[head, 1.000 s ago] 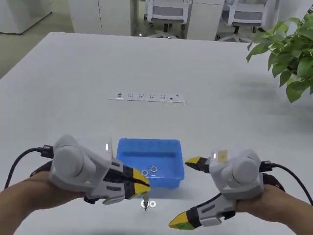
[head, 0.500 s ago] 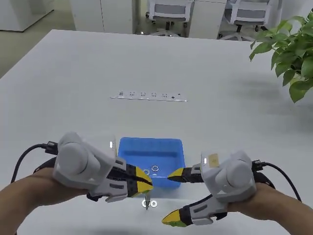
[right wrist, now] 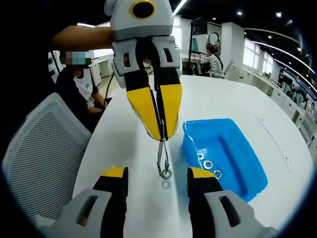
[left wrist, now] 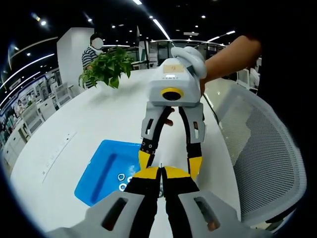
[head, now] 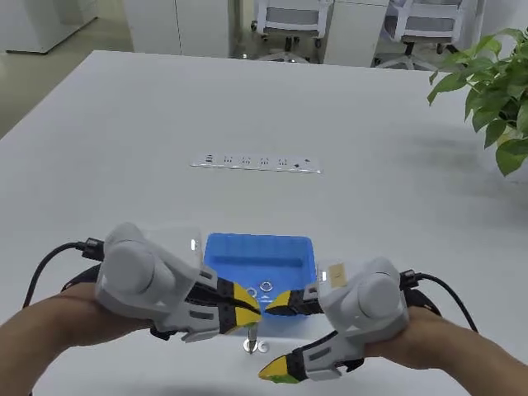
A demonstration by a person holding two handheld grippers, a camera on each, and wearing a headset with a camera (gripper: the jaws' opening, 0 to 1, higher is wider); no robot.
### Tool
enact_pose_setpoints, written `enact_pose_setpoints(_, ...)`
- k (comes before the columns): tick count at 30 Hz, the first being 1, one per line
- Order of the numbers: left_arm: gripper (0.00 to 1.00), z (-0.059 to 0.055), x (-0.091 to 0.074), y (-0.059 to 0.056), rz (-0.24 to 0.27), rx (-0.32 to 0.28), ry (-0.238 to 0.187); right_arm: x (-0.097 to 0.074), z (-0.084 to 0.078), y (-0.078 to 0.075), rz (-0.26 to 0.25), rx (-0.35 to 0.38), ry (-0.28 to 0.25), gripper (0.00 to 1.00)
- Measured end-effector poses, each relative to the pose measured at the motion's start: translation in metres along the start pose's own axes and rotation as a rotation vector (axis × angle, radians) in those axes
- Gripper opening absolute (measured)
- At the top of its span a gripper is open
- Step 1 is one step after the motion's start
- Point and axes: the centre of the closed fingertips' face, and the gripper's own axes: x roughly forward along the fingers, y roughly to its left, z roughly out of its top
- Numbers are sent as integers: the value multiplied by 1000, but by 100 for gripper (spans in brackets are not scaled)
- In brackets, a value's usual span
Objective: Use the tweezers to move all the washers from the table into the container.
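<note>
Nearest the person, the right hand-held gripper (head: 274,338) lay low over the desk (head: 247,107) with its jaws spread wide and nothing between them. Its yellow tips framed the working spot from either side. Facing it, the left hand-held gripper (right wrist: 159,129) was clenched on the tweezers (right wrist: 162,148), pitched steeply down so the thin steel legs hung towards the desk.

The tweezer points sat at one washer (right wrist: 166,173), with a second washer (right wrist: 167,184) just beside it on the bare desk. Whether the points had actually pinched the ring could not be told. The step in hand looked like a pick-up, with the task partly done.

Just beyond lay the blue plastic container (right wrist: 233,148), shallow and open, with three washers (right wrist: 208,164) on its floor. The next move probably called for a firm nip on the ring's edge, a small lift clear of the container's near wall, and a short carry over it before letting go. A flat washer could easily slip from the points.

Further off was a socket strip (head: 252,163) set in the desk. A potted plant (head: 495,82) stood at the right, and office chairs (head: 289,21) stood behind the far edge.
</note>
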Motion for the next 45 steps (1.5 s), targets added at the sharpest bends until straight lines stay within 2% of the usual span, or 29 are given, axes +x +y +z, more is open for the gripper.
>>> enact_pose_setpoints(5, 6, 0, 1, -1, -9, 2, 2, 4, 1, -1, 25, -69, 23, 33)
enact_pose_setpoints(9, 6, 1, 1, -1, -10, 1, 4, 9, 3, -3, 32, -108, 33, 27)
enact_pose_setpoints(14, 6, 0, 0, -1, -9, -4, 2, 12, 11, -7, 33, -123, 13, 16)
enact_pose_setpoints(18, 6, 0, -1, 1, -3, -7, 4, 15, 10, -3, 56, -126, 24, 10)
enact_pose_setpoints(24, 6, -1, -3, 0, 0, -14, 1, 15, 10, -2, 58, -135, 25, 8)
enact_pose_setpoints(27, 6, -1, -3, 1, 5, -12, 0, 15, 10, -2, 58, -110, 22, 8)
enact_pose_setpoints(35, 7, -1, -5, 1, 14, -15, -3, 16, 10, -2, 57, -102, 24, 7)
enact_pose_setpoints(38, 12, 2, -8, 3, 19, -30, -23, 15, 11, -1, 58, -101, 23, 7)
enact_pose_setpoints(45, 23, 0, -13, 3, 31, -55, -33, 11, 14, 0, 60, -98, 25, 7)
